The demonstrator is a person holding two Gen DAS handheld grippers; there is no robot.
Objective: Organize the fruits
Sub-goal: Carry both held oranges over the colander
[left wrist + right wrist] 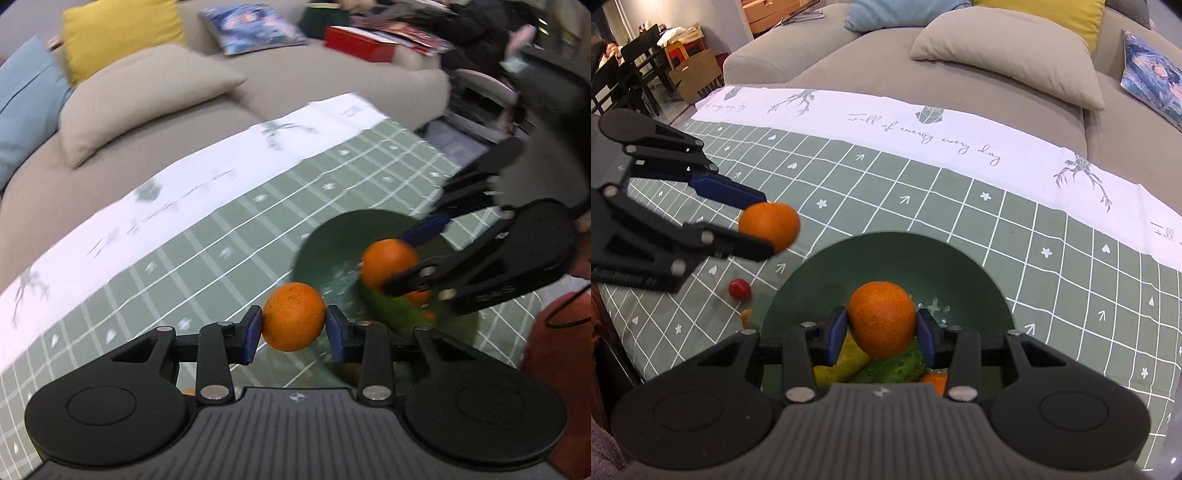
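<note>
My left gripper (293, 332) is shut on an orange (293, 315), lifted above the green checked cloth just left of the dark green bowl (332, 236). In the right wrist view that left gripper (766, 226) and its orange (775, 221) hang left of the bowl (886, 251). My right gripper (881, 334) is shut on a second orange (881, 317) over the bowl's inside; in the left wrist view the right gripper (397, 262) and its orange (384, 258) hang over the bowl. Inside the bowl lie a yellow fruit (846, 363), a green fruit (897, 369) and an orange piece (936, 380).
A small red fruit (740, 290) and a yellowish piece (747, 317) lie on the cloth left of the bowl. A grey sofa (886, 70) with cushions stands right behind the table. A person's orange sleeve (557, 354) is at the right edge.
</note>
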